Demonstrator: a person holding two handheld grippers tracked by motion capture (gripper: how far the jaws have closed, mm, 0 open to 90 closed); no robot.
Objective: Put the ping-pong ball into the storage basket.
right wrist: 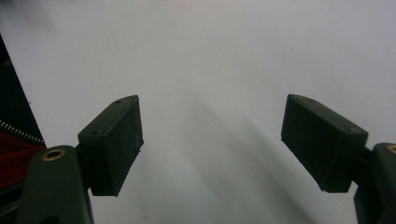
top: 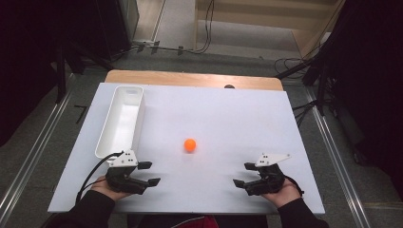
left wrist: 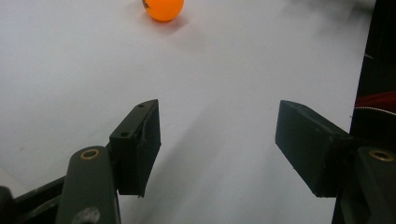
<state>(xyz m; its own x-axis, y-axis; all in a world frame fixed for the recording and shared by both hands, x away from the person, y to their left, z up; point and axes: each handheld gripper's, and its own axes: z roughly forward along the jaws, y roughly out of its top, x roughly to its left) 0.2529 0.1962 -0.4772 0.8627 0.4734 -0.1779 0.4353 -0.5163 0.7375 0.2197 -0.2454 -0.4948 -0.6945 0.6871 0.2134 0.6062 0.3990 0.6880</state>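
Ball (top: 190, 145) sits mid-counter, right of the white bin (top: 105, 142). Left hand-held gripper (top: 148, 173) and right hand-held gripper (top: 243, 174) both open, empty. Straddle ball squarely, close gently; it'll probably roll.

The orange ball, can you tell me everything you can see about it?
The orange ball is small, round and smooth, bright orange, and looks like a light plastic table-tennis ball. The left gripper view shows a small dark mark on it. It sits by itself near the middle of the white table with a soft shadow under it. Only the table touches it. The long white tray lies off to its left, and both hand-held grippers, the left hand-held gripper and the right hand-held gripper, are nearer the person, open and apart from it.
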